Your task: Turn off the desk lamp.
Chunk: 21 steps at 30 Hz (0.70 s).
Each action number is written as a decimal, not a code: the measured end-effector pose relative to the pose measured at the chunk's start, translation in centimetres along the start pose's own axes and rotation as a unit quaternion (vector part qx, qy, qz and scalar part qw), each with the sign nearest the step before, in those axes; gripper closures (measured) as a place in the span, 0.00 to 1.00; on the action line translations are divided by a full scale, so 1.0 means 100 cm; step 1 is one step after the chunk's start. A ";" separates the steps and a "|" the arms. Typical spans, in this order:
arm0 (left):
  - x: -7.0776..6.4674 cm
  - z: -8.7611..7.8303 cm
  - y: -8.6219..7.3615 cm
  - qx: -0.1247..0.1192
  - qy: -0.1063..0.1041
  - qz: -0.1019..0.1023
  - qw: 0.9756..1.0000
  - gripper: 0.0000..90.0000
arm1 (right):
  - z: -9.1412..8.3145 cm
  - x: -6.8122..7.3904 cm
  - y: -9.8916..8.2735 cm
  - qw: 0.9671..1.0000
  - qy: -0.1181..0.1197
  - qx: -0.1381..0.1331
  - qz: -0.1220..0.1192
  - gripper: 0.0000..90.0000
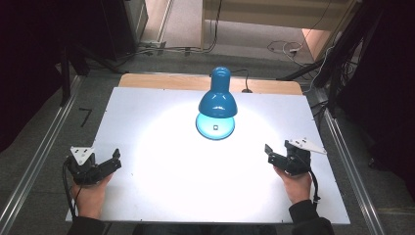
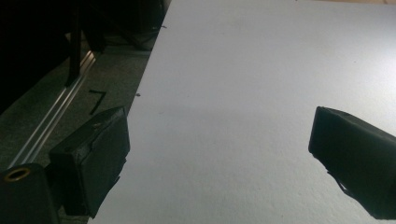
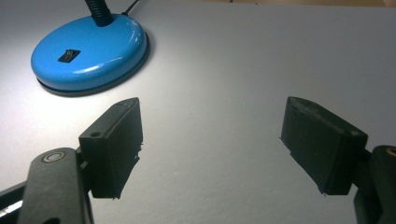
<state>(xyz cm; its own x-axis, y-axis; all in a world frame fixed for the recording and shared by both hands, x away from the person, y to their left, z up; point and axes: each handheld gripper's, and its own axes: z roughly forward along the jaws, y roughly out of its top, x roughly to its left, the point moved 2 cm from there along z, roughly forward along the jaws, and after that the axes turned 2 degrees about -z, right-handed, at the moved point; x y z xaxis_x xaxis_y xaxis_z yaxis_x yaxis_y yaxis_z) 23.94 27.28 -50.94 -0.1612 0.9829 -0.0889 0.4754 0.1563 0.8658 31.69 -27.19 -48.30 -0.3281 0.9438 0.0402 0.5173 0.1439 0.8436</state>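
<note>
A blue desk lamp (image 1: 218,104) stands lit at the back middle of the white table (image 1: 161,191), and its shade hangs over its round base (image 1: 215,129). A bright pool of light spreads across the table's middle. My left gripper (image 1: 111,161) is held low near the front left, open, and its jaws frame bare table in the left gripper view (image 2: 219,121). My right gripper (image 1: 277,151) is held at the front right, open, with nothing between its jaws (image 3: 212,107). The lamp base (image 3: 88,46) with its black switch (image 3: 68,55) lies ahead and left of them.
The lamp's cable (image 1: 244,81) runs off the back over a wooden strip (image 1: 166,81). Metal rails (image 1: 44,156) flank the table on the floor at both sides. Dark stands and loose cables crowd the back and right.
</note>
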 end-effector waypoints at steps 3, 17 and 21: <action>0.000 0.000 0.000 0.001 0.002 0.001 1.000 0.07 | 0.003 0.002 0.001 1.000 0.002 0.000 -0.002 0.21; 0.000 -0.001 0.000 0.000 0.000 0.002 1.000 0.07 | 0.015 0.018 0.011 1.000 0.015 0.003 -0.010 0.19; 0.000 -0.001 0.000 -0.001 0.000 0.003 1.000 0.07 | 0.019 0.021 0.012 1.000 0.018 0.003 -0.010 0.19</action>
<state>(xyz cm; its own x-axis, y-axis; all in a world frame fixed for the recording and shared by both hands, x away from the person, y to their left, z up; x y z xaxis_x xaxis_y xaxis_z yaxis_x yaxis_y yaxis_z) 23.89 27.28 -50.90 -0.1581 0.9838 -0.0843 0.4754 0.1507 0.8668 33.12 -24.46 -48.16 -0.3679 0.9289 0.0424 0.5146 0.1654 0.8413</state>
